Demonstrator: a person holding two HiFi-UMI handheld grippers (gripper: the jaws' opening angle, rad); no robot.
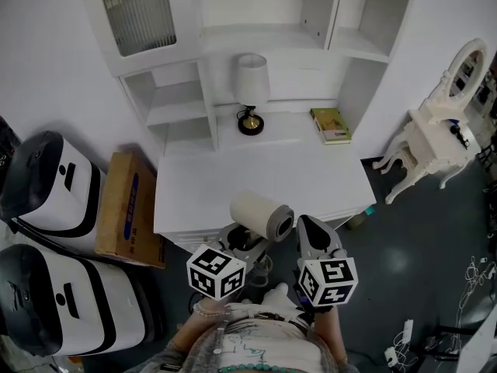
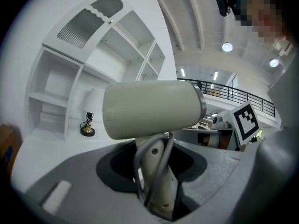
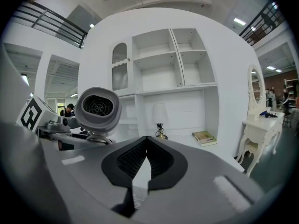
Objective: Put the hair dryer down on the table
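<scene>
White table (image 1: 256,181) under hair dryer (image 1: 262,214), handle between jaws of left gripper (image 2: 156,164).

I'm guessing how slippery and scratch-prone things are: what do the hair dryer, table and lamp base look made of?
Hair dryer: probably matte cream plastic, smooth and evenly dull, with a grey rim.
Table: white painted wood or laminate, flat and low-sheen; which one can't be told.
Lamp base: apparently brassy metal on a dark foot, glinting gold.
</scene>
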